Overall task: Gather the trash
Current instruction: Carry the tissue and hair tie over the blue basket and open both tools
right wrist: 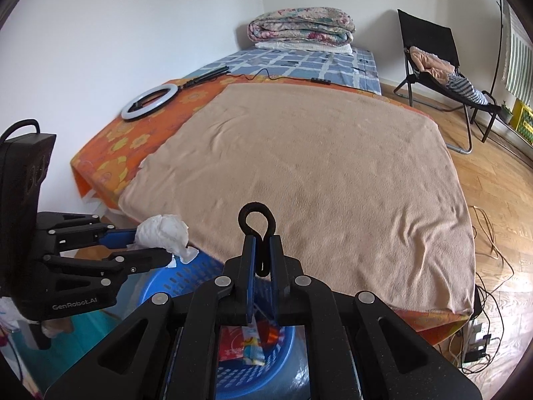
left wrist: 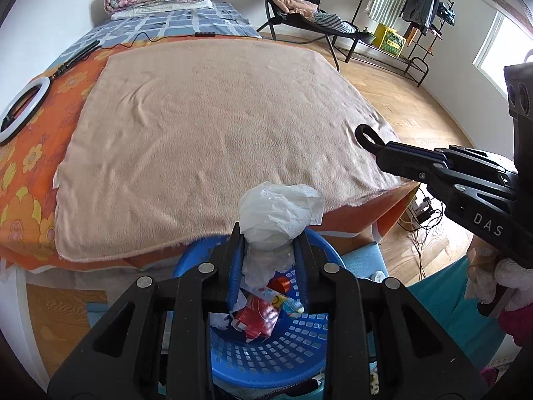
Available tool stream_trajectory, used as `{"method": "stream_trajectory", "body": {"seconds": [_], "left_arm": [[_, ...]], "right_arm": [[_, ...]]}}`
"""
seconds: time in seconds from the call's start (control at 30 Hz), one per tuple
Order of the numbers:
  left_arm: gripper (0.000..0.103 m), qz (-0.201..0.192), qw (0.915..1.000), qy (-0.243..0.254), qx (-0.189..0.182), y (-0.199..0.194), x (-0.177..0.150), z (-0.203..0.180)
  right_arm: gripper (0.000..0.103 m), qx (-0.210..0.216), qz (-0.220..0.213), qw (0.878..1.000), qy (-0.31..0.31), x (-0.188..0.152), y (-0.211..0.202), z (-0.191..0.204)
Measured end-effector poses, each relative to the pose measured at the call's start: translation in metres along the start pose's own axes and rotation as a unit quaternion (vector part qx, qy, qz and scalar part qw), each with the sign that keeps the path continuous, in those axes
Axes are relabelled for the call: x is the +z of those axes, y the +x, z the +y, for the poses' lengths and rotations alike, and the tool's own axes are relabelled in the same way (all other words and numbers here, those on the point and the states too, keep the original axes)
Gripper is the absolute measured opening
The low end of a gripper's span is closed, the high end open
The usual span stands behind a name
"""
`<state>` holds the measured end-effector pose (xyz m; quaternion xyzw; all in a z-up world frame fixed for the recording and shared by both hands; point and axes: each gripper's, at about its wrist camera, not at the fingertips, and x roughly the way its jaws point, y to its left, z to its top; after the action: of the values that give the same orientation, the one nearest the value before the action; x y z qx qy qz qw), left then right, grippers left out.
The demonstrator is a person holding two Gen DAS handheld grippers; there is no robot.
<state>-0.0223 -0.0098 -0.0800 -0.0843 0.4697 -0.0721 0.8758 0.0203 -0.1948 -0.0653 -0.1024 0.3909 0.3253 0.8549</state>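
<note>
Ahead of both grippers, I see the bed (left wrist: 213, 126), its tan blanket bare of litter. Below my left gripper (left wrist: 269, 238) stands the blue basket (left wrist: 266, 350), already holding a red wrapper (left wrist: 258, 316). That gripper pinches a crumpled white plastic bag (left wrist: 279, 213) over the basket's rim; I judge it featherlight, soft and slippery, best gripped across the bunched middle. My right gripper (right wrist: 263, 253), just beside, is pressed together on a black looped band (right wrist: 256, 223), limp and light, held at its lower end.
</note>
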Motion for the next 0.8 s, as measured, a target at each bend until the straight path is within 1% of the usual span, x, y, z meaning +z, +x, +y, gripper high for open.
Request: {"method": "stream_trajectory", "body": {"seconds": [0.13,0.27,0.37,0.53,0.8], "left_arm": [[0.027,0.027,0.9996,-0.011,-0.003,0.015,-0.020,0.003],[0.027,0.049,0.9985,-0.025,0.002,0.026,-0.039,0.009],[0.027,0.065,0.9971,-0.039,0.005,0.035,-0.047,0.017],[0.027,0.089,0.9948,-0.047,0.009,0.047,-0.061,0.024],[0.027,0.105,0.9934,-0.042,0.022,0.054,-0.071,0.026]], "right_arm": [[0.006,0.008,0.026,1.000,0.010,-0.021,0.012,0.005],[0.006,0.010,0.049,0.999,0.014,-0.038,0.023,0.009],[0.006,0.011,0.064,0.998,0.015,-0.049,0.031,0.012],[0.006,0.015,0.085,0.996,0.015,-0.063,0.042,0.017],[0.007,0.017,0.108,0.994,0.020,-0.077,0.054,0.016]]}}
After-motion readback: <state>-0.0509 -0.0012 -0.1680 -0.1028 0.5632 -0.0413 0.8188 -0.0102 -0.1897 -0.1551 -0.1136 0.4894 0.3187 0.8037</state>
